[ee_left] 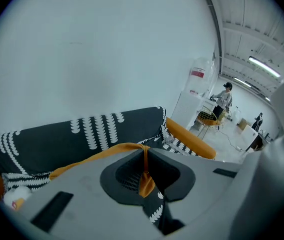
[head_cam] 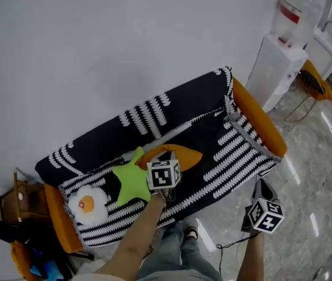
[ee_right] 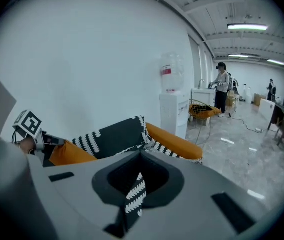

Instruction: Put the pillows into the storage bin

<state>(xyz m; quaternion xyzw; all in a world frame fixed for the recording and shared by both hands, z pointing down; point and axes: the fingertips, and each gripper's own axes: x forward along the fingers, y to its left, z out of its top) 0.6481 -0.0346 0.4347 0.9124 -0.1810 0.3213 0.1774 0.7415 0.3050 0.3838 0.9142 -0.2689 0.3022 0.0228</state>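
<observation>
White wall backs an orange sofa (head_cam: 260, 120) draped in a black-and-white throw (head_cam: 171, 107). The left gripper (ee_left: 144, 171) is clamped on the edge of the orange pillow (head_cam: 188, 156). The pillow lies mid-seat beside a green star pillow (head_cam: 132, 181) and a fried-egg pillow (head_cam: 88, 202), partly hidden by the gripper's marker cube. The right gripper (ee_right: 134, 194) pinches patterned fabric, probably the throw's hem. A water dispenser (head_cam: 280, 57) stands beyond.

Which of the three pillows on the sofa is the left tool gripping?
The orange pillow, farthest right of the three in the head view; the left gripper is shut on its edge. The green star pillow and fried-egg pillow lie free.
</observation>
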